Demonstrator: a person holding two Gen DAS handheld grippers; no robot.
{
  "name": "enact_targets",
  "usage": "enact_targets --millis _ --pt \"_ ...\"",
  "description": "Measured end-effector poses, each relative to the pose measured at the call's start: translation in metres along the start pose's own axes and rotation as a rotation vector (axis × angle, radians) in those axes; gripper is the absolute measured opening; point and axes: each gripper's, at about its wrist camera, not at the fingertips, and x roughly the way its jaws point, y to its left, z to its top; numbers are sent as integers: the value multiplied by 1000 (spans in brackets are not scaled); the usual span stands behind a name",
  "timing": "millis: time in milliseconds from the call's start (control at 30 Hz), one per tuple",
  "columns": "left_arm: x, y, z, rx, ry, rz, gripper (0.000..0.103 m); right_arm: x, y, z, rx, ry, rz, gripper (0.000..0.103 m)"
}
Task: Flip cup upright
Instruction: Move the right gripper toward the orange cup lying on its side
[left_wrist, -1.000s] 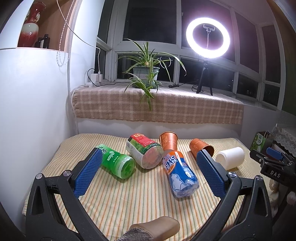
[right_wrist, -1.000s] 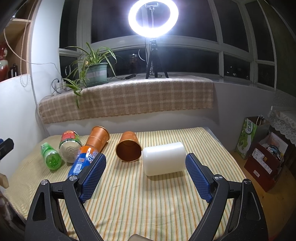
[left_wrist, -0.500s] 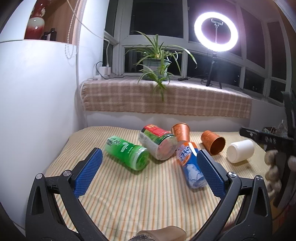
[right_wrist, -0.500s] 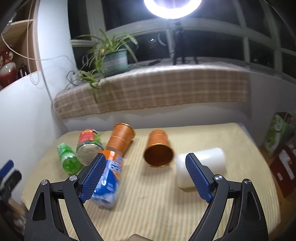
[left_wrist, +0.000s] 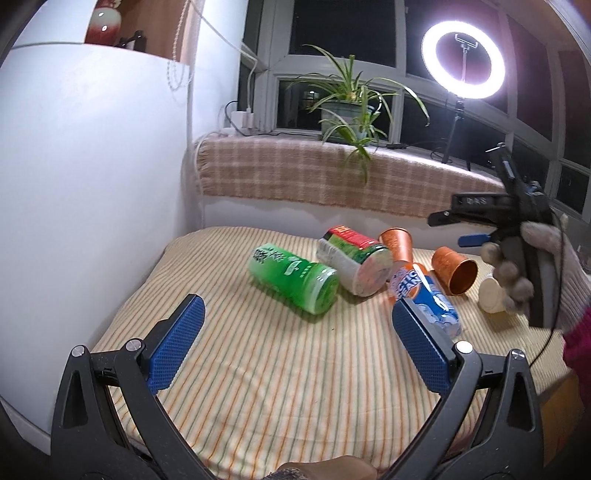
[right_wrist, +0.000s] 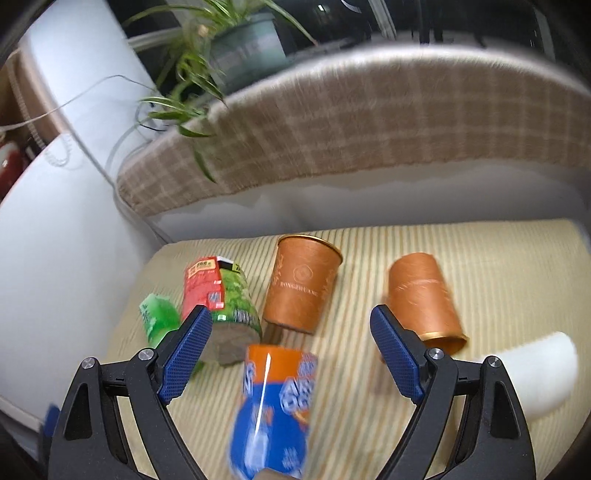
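Several cups lie on their sides on the striped mat (left_wrist: 280, 369). In the right wrist view there are two orange cups (right_wrist: 301, 286) (right_wrist: 424, 299), a red-green cup (right_wrist: 221, 295), a green cup (right_wrist: 159, 321), a blue-orange cup (right_wrist: 277, 406) and a white cup (right_wrist: 539, 373). My right gripper (right_wrist: 291, 354) is open, above the blue-orange cup, in front of the left orange cup. My left gripper (left_wrist: 295, 343) is open and empty, in front of the green cup (left_wrist: 295, 282). The right gripper shows in the left wrist view (left_wrist: 476, 221) above the orange cup (left_wrist: 454, 269).
A white wall (left_wrist: 92, 184) runs along the mat's left side. A checked cloth covers the sill (left_wrist: 332, 177) behind the mat, with a potted plant (left_wrist: 347, 114) and a ring light (left_wrist: 461, 59) on it.
My right gripper has moved left, forward and down over the cups; its view is blurred. My left gripper has swung left and the right gripper has come into its view.
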Motion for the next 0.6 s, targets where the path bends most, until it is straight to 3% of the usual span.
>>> enact_targets --millis 200,400,467,600 --pt "2 13 -3 -25 13 26 103 41 -10 22 108 112 44 86" --pt "7 21 -4 -39 24 36 103 76 -13 32 119 195 11 81" --pt "8 23 -5 -40 26 39 103 87 -15 34 132 222 14 71" --pt "12 27 -5 -45 33 43 103 99 -15 36 142 251 11 71"
